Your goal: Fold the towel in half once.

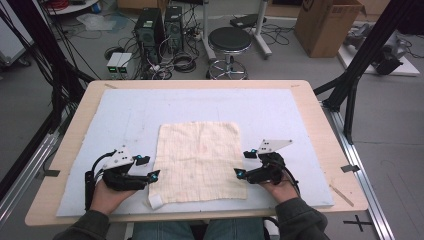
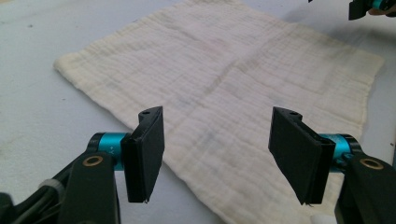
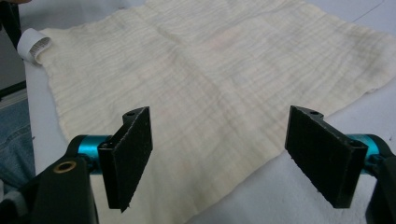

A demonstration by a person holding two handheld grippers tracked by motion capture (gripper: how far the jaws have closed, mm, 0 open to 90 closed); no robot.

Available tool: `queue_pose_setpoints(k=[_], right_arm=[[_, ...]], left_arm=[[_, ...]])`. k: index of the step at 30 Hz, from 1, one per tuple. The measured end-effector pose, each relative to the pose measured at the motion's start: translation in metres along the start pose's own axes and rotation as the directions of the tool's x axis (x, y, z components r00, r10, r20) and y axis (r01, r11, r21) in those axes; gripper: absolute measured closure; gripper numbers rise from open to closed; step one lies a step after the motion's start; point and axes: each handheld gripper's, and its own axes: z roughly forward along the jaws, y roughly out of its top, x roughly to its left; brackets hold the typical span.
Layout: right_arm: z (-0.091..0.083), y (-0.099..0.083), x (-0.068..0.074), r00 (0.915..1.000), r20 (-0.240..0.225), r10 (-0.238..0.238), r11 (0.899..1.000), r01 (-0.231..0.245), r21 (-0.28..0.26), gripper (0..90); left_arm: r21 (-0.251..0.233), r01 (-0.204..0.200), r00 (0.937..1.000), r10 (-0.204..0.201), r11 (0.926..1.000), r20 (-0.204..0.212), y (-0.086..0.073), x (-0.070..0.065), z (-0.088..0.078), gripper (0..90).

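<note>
Your cloth (image 1: 199,161) lies flat and spread out on the pale mat (image 1: 125,115) that covers the desk (image 1: 320,120) (its white label (image 1: 155,201) sticks out at the near left corner). Your left gripper (image 1: 148,168) sits just beside the cloth's left edge, your right gripper (image 1: 243,163) at its right edge; both stand open with nothing between the jaws.
</note>
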Motion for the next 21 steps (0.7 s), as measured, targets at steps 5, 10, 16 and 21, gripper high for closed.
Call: queue_pose_setpoints(k=[5,10,16,21], right_arm=[[0.0,0.0,-0.001,1.0,0.007,0.005,1.0,-0.005,0.003,22.6],[0.001,0.0,-0.003,0.9998,0.019,0.004,1.0,-0.004,0.0,22.6],[0.001,0.001,-0.01,0.9997,0.022,0.012,1.0,-0.012,-0.009,22.6],[0.001,0.004,-0.017,0.9996,0.027,0.008,1.0,-0.009,0.003,22.7]], left_arm=[[0.004,0.004,1.0,-0.004,1.0,0.003,0.0,0.001,0.0,36.4],[0.004,0.017,0.9999,-0.017,0.9998,0.003,0.0,0.003,0.0,36.6],[0.008,0.041,0.9992,-0.041,0.9991,0.001,0.002,0.009,0.001,37.1],[0.005,0.065,0.9979,-0.065,0.9979,0.004,0.004,0.015,0.002,37.7]])
